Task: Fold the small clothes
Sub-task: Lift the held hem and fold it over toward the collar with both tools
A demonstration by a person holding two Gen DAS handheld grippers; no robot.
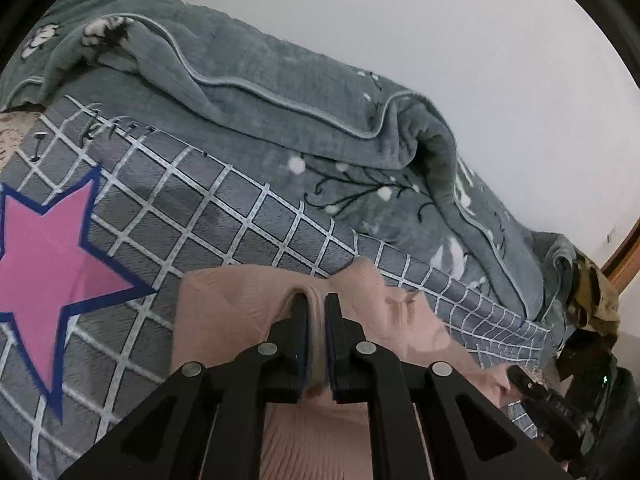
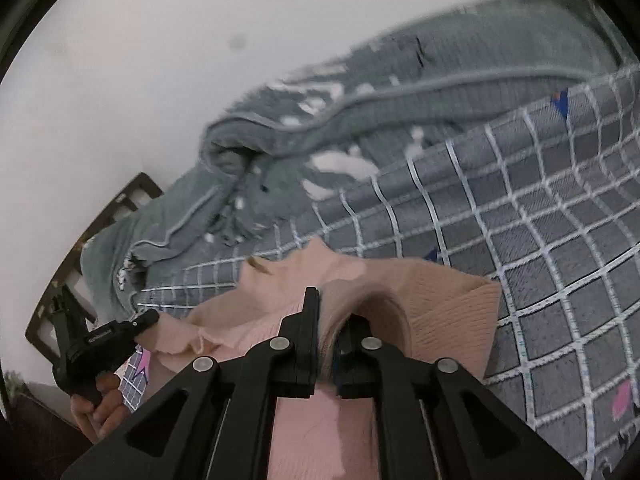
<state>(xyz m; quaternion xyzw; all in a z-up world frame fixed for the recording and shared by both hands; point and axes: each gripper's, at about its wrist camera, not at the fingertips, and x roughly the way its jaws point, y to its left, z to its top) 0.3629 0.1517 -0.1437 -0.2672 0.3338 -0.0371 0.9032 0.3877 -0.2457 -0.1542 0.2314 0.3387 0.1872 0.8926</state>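
Checked bedsheet [image 1: 248, 216] is lying under everything, grey blanket [image 1: 280, 92] bunching at 12 o'clock. Pink sweater [image 1: 224, 304] is sitting at 6 o'clock; left gripper [image 1: 316, 304] and right gripper [image 2: 332, 308] are each pinching a fold of it, nearly closed.

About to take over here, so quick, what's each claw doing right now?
Left claw: closed on a fold of the pink knit garment.
Right claw: closed on the same pink knit garment, at another part of it.
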